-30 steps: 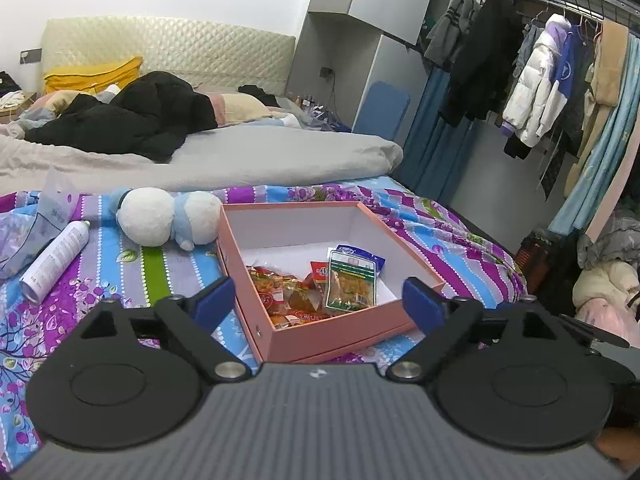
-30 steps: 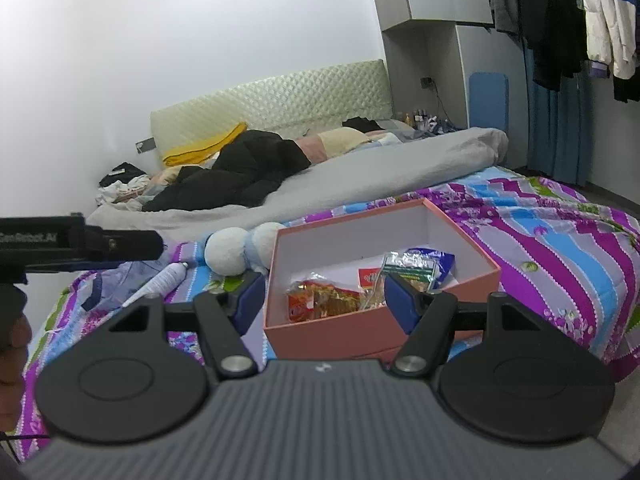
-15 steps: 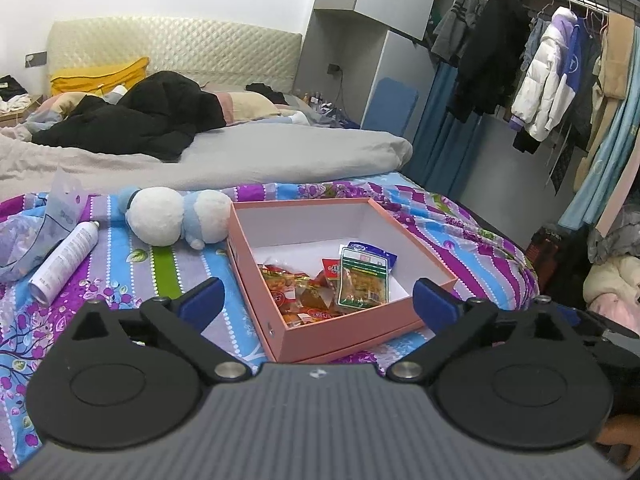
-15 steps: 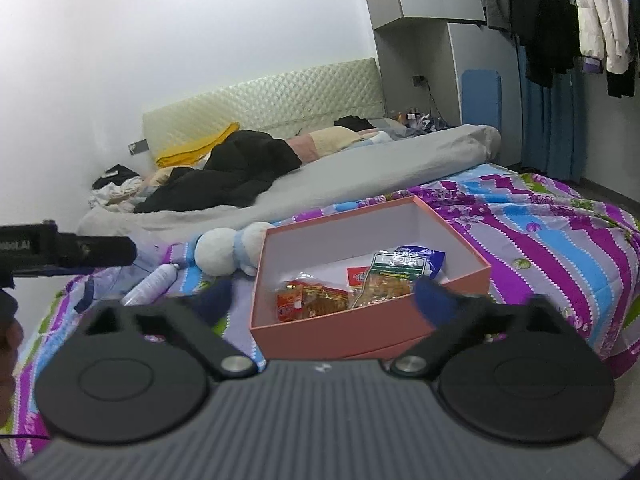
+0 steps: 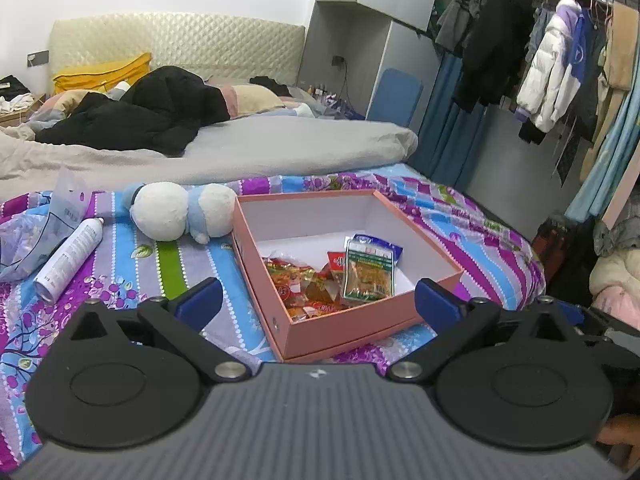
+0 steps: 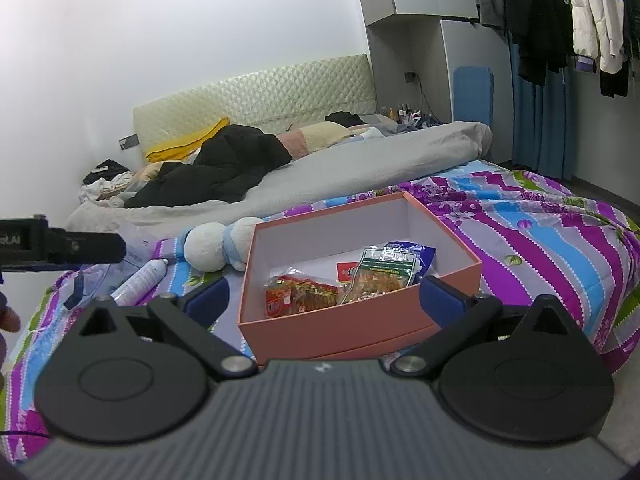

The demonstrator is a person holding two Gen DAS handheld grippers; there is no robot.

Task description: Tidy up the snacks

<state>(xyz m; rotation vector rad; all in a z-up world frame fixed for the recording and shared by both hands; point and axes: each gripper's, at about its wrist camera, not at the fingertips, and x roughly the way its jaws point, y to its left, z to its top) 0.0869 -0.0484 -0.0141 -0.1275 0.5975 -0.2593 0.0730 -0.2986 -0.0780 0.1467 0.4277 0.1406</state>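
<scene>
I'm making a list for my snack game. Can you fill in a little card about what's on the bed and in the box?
Surface: striped floral bedspread
Box: pink cardboard box, lid off, white inside
In box: green-topped snack packet, blue packet behind it, red-orange snack packets
Beside box: white and blue plush toy
Further off: white spray can, lying down
Left hand-held gripper: open, holding nothing
Right hand-held gripper: open, holding nothing
</scene>
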